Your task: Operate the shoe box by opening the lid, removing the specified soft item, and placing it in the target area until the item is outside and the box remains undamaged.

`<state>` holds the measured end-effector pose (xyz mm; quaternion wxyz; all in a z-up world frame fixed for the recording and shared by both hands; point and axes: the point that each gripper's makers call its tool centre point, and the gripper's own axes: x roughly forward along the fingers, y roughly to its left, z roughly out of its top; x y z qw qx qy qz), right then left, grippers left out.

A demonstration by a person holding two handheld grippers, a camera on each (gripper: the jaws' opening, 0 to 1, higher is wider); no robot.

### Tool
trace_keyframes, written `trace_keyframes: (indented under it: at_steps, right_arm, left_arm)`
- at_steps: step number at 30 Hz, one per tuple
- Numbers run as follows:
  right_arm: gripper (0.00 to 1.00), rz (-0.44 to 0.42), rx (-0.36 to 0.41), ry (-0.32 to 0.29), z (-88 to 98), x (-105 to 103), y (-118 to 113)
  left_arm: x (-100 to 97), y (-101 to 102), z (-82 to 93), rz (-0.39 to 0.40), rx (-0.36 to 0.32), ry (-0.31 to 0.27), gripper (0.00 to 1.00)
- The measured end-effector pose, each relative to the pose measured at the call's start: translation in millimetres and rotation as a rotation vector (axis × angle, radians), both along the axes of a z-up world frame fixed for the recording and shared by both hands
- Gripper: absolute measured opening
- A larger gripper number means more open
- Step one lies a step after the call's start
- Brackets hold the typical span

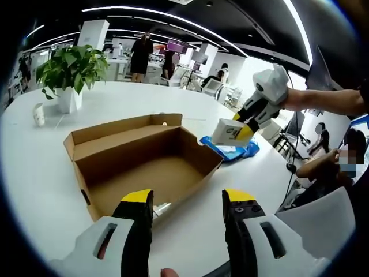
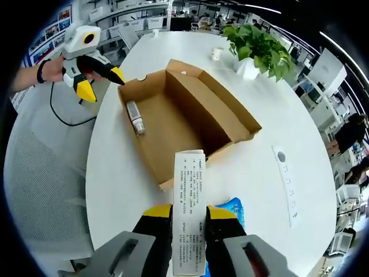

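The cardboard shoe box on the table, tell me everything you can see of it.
The shoe box is plain brown cardboard, open, with its hinged lid folded back flat behind one long side. It sits on the white table, upright. Inside, a small tube-like item lies against one end wall; otherwise the floor looks bare. Neither gripper touches it: the left gripper is open beside it, and the right gripper holds a small white carton above the table nearby.

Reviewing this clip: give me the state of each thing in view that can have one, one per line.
Shoe box: open, lid flap folded back, upright on the table.
Small tube: lying inside the box against a wall.
White pack: out of the box, clamped in the right gripper.
Left gripper: open, empty, at the box's near edge.
Blue packet: lying flat on the table beside the box.
Potted plant: upright.
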<state>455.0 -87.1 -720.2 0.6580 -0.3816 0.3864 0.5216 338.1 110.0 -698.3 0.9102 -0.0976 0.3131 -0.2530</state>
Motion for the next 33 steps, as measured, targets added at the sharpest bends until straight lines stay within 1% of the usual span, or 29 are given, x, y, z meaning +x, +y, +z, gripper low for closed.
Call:
trace_keyframes:
  at_steps: [7, 11, 14, 25, 33]
  right_arm:
    - [0.17, -0.057, -0.004, -0.005, -4.3, 1, -27]
    - [0.17, -0.08, -0.011, 0.004, -11.8, 1, -42]
    - [0.17, -0.092, -0.011, 0.006, -12.2, -2, -50]
    - [0.17, -0.151, -0.01, 0.008, -14.7, -2, -83]
    - [0.17, -0.203, -0.021, 0.016, -22.0, -9, -114]
  left_arm:
    - [1.6, -1, -1.8, -0.004, 0.0, 0.004, 0.49]
    - [2.3, 0, -4.1, -0.008, 0.002, 0.01, 0.49]
    - [2.9, 0, -5.3, -0.007, 0.004, 0.012, 0.49]
    - [2.7, -2, -7.7, -0.014, 0.012, 0.02, 0.49]
    - [3.1, 0, -10.0, -0.014, 0.013, 0.026, 0.49]
